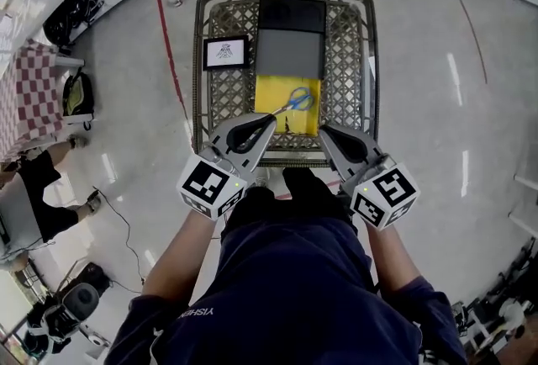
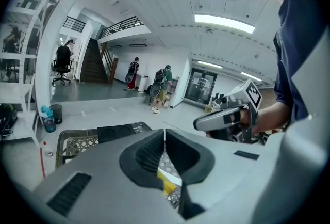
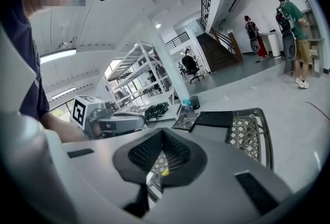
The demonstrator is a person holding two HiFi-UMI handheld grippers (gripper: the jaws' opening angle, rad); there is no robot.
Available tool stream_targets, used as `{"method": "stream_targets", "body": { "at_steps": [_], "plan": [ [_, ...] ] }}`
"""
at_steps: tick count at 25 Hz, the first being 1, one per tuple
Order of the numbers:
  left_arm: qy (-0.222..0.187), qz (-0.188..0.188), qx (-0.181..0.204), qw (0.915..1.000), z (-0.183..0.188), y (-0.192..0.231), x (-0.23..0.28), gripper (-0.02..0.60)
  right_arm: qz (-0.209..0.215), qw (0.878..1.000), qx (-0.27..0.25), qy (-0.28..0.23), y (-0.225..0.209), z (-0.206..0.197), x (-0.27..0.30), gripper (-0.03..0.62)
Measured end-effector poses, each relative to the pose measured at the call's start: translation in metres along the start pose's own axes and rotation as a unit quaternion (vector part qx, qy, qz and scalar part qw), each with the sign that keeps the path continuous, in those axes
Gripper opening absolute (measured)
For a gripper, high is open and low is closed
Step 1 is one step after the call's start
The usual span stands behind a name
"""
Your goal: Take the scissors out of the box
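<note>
Scissors (image 1: 296, 100), blue-handled: in the yellow box (image 1: 273, 94) inside the wire basket (image 1: 353, 60); we see them in the head view only. Left gripper (image 1: 271, 118) and right gripper (image 1: 324, 129): jaws pressed together, empty, at the basket's near edge. Framed card (image 1: 225, 53): print unreadable to us.

White lettering on the dark shirt (image 1: 195, 313), near left (upside down, too small to trust). Framed card (image 1: 225, 53), far left: print unreadable. Nothing else legible.

Blue-handled scissors (image 1: 296, 100) on a yellow sheet (image 1: 273, 94) in a grey lattice-mesh basket (image 1: 346, 60), centre frame. Black-and-white square markers top the grey left gripper (image 1: 271, 118) and right gripper (image 1: 323, 130). A red-and-white checked cloth (image 1: 25, 94) is at the left edge.
</note>
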State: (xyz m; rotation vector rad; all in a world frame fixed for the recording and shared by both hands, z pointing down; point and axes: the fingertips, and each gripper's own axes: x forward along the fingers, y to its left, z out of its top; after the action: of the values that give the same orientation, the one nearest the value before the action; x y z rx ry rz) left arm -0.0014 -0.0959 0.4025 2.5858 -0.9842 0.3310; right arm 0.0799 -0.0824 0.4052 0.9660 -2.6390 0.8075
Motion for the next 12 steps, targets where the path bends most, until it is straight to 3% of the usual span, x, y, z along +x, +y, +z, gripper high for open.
{"method": "stream_targets", "body": {
  "at_steps": [12],
  "plan": [
    [0.073,0.020,0.034,0.9965,-0.053,0.026,0.049,0.028,0.015,0.999,0.016,0.024,-0.041,-0.019,0.006,0.018]
  ]
}}
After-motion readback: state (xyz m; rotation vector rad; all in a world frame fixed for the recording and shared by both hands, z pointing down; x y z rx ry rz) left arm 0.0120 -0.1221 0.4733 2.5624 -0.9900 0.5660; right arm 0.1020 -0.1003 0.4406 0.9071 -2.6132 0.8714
